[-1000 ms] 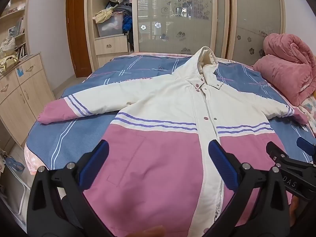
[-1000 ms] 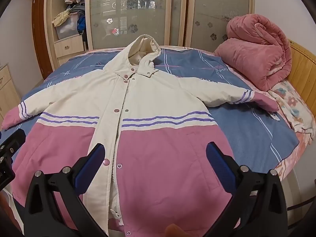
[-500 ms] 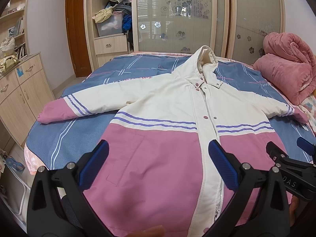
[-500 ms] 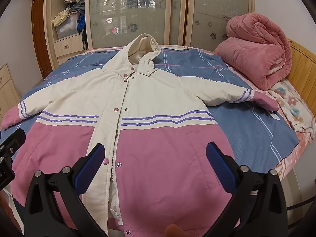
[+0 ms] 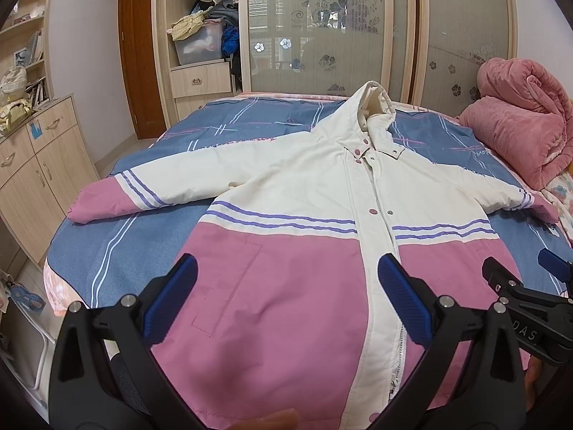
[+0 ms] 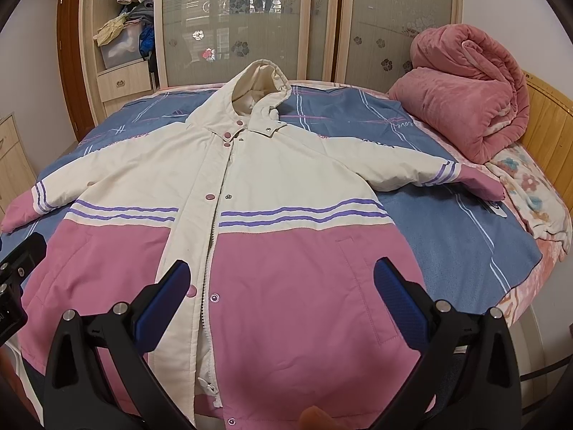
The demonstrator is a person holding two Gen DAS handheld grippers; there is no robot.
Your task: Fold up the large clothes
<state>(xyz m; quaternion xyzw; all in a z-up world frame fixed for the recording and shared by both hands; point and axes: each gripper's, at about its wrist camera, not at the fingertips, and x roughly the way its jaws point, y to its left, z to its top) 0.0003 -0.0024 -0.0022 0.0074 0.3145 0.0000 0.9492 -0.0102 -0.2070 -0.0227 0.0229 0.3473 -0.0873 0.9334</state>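
A large hooded coat, cream above and pink below with purple stripes, lies flat and face up on the bed, both sleeves spread out, hood pointing away. My left gripper hovers open above the coat's pink lower left panel, nothing between its blue pads. My right gripper hangs open over the pink lower right panel beside the zipper, also holding nothing. The right gripper's black body shows at the right edge of the left wrist view.
The bed has a blue striped cover. A rolled pink quilt sits at the far right by a wooden headboard. A wardrobe with frosted sliding doors stands behind. Wooden cabinets line the left wall.
Both grippers have eased very slightly forward over the coat; the coat itself lies as before and both grippers stay open.
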